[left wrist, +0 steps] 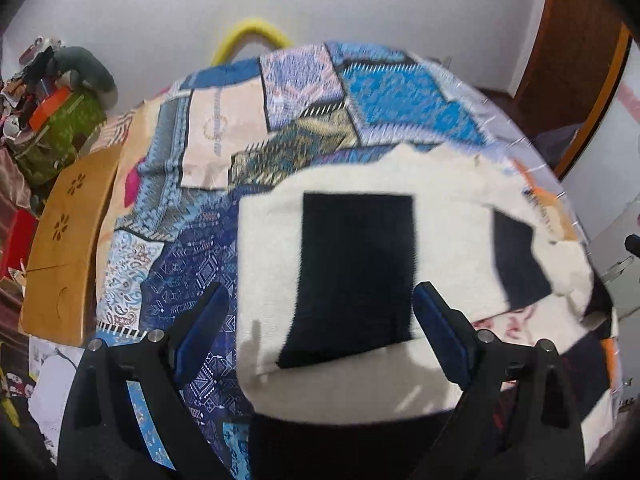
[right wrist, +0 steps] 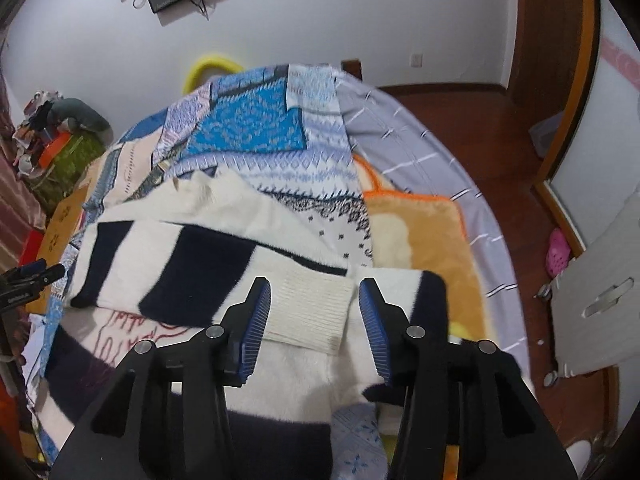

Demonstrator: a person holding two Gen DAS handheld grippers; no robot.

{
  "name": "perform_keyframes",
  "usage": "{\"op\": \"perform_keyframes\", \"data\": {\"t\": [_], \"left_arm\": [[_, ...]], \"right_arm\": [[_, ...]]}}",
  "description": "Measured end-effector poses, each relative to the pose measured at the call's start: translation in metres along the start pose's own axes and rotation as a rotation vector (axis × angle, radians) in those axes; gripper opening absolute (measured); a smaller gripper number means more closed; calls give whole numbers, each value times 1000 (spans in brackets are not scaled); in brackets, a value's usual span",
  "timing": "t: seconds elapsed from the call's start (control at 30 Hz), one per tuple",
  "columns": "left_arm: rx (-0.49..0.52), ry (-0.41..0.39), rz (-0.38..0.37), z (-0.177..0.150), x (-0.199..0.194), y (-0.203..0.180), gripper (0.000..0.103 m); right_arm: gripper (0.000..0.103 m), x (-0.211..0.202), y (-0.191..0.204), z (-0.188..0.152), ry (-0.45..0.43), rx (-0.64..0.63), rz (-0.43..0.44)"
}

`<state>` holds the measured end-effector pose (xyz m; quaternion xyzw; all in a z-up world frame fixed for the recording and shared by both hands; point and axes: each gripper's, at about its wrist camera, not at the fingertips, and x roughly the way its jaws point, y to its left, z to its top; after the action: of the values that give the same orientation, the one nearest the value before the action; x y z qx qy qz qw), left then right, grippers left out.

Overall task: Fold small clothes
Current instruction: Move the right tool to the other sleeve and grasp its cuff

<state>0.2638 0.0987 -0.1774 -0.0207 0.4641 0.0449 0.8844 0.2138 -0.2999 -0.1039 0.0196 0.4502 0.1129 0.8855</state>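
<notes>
A cream and navy blocked sweater point(left wrist: 360, 384) lies spread on the bed, over a blue patchwork bedspread point(left wrist: 304, 92). The left gripper point(left wrist: 320, 328) hangs above the sweater's body with its blue-padded fingers wide apart, released, nothing between them but the knit lying below. The right gripper point(right wrist: 314, 324) is also open and clear of the cloth; under it, the sweater's point(right wrist: 224, 240) sleeve is folded across the body, and the ribbed cream cuff point(right wrist: 316, 312) shows in the gap between the pads without either pad pressing on it. Just beside the sweater on the right lies an orange-edged fleece blanket point(right wrist: 416, 232), with a grey striped sheet point(right wrist: 404, 136) beyond it. A low wooden table point(left wrist: 64, 248) stands at the bed's left side, and a yellow hoop point(left wrist: 252, 32) peeks up behind the far edge.
</notes>
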Motion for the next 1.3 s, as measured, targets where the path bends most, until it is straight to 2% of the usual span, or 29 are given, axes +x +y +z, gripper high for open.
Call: {"op": "perform_keyframes", "data": {"t": [0.3,0.53,0.93,1.3], "left_arm": [[35,-92,-57,-3,-43,-29,94],[62,-81,-110,-6,-45,-58,94],[126,-15,-135,-7,-23,-110,94],[178,50,-102,-14,6,-129,94]], "right_arm": [[51,-52,-16,-6,-68,0,-69],[56,-69,-60,-31,-63,84,-134],[57,-21,-153,-94,101,305,-206],[57,21,-195,-143,239,465,-202]]}}
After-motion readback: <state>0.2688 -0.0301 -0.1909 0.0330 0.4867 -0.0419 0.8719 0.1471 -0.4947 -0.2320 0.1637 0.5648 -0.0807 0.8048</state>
